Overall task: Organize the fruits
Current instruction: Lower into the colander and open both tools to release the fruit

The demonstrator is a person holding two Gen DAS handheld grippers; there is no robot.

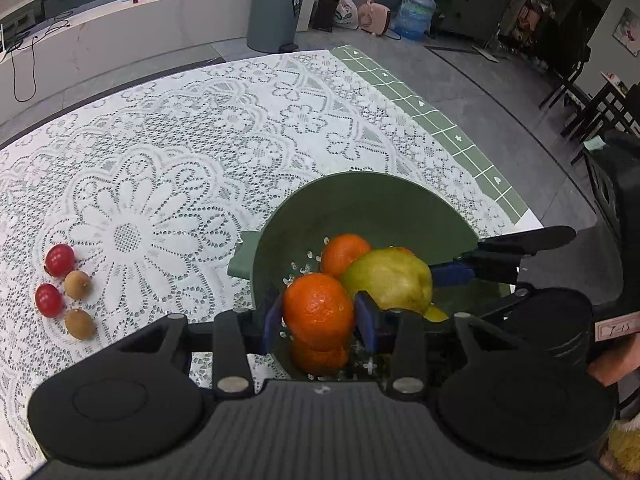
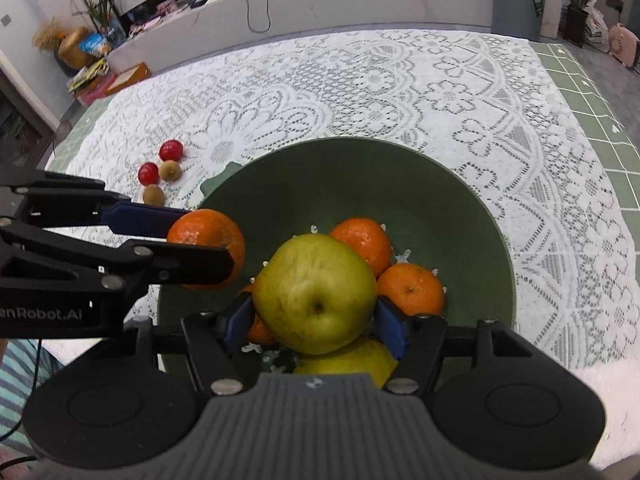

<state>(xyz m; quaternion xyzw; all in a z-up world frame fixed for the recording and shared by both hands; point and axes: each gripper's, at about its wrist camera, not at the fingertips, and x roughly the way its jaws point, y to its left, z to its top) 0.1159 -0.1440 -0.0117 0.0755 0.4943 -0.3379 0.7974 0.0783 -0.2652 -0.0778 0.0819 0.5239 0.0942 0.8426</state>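
Observation:
A green colander bowl [image 1: 360, 200] [image 2: 420, 184] stands on the lace tablecloth. My left gripper [image 1: 318, 318] is shut on an orange tangerine [image 1: 318, 308] over the bowl's near rim; the same tangerine [image 2: 210, 236] shows in the right wrist view between the left fingers [image 2: 136, 218]. My right gripper [image 2: 314, 320] is shut on a yellow-green pear [image 2: 316, 292] above the bowl; the pear also shows in the left wrist view [image 1: 390, 280]. Several tangerines [image 2: 364, 240] and a lemon [image 2: 348, 360] lie inside the bowl.
Two red cherry tomatoes [image 1: 59, 259] and two small brown fruits [image 1: 77, 285] lie on the cloth left of the bowl, also in the right wrist view [image 2: 160, 172]. The table's right edge with a green grid mat [image 1: 440, 120] is near. A grey bin [image 1: 276, 12] stands beyond.

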